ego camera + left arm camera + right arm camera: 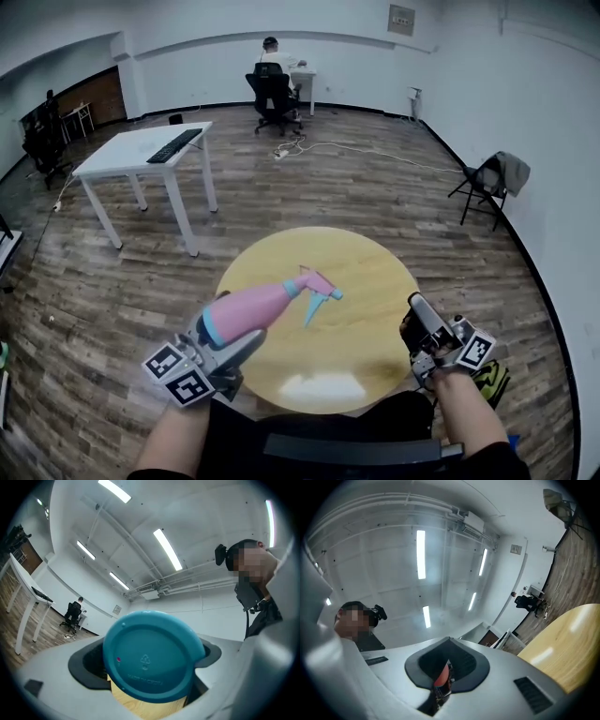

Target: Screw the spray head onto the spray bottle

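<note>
My left gripper (228, 339) is shut on the base end of the pink spray bottle (251, 310), which it holds tilted above the round wooden table (370, 267), neck pointing up and to the right. A pink and teal spray head (317, 285) sits on the bottle's neck. In the left gripper view the bottle's teal bottom (150, 656) fills the space between the jaws. My right gripper (420, 315) hovers by the table's right edge, apart from the bottle. It is shut with nothing in it (446, 668) and points up toward the ceiling.
A white table (131, 155) with a keyboard stands at the back left. A person sits on an office chair (275, 92) at a far desk, with cables (305, 145) on the floor nearby. A folding chair (489, 186) with a coat stands by the right wall.
</note>
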Demonstrator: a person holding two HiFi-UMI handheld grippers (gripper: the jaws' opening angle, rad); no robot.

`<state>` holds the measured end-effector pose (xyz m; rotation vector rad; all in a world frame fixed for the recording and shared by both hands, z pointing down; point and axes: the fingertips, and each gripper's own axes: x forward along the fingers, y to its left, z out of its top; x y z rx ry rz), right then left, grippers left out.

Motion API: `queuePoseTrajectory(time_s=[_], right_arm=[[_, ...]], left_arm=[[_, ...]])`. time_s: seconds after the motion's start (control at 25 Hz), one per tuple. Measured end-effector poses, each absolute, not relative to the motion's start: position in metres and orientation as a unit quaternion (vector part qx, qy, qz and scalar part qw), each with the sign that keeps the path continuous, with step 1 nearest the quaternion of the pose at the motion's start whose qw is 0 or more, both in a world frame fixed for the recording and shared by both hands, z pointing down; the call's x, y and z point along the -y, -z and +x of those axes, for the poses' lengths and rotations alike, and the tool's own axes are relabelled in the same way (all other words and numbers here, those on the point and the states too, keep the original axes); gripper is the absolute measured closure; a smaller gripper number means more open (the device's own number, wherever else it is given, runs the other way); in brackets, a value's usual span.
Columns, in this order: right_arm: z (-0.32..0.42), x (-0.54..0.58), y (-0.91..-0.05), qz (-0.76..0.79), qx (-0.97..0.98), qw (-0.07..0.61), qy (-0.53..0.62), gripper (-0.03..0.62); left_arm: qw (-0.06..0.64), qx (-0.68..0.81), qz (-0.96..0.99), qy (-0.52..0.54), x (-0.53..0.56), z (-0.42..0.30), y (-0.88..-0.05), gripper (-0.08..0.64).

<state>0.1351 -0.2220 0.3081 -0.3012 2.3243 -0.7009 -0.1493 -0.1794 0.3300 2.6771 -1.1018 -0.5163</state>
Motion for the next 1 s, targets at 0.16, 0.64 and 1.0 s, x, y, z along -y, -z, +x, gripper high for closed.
queuePoseTrajectory(time_s=[0.16,0.64,1.0], right_arm=[[0.119,0.215,-0.308,-0.102,-0.9,0.326,0.269,0.571],[0.107,0.208,-0.317,-0.097,-0.914,0.304,0.251,0.571],[0.095,0.206,-0.317,-0.085,-0.913,0.304,0.258,0.571]], left_arm=[[0.089,0.372,0.908,0.171,0.172,-0.152,-0.329,0.049],[0.079,0.37,0.909,0.174,0.165,-0.155,-0.327,0.064],[0.079,0.361,0.914,0.168,0.168,-0.152,-0.33,0.074]])
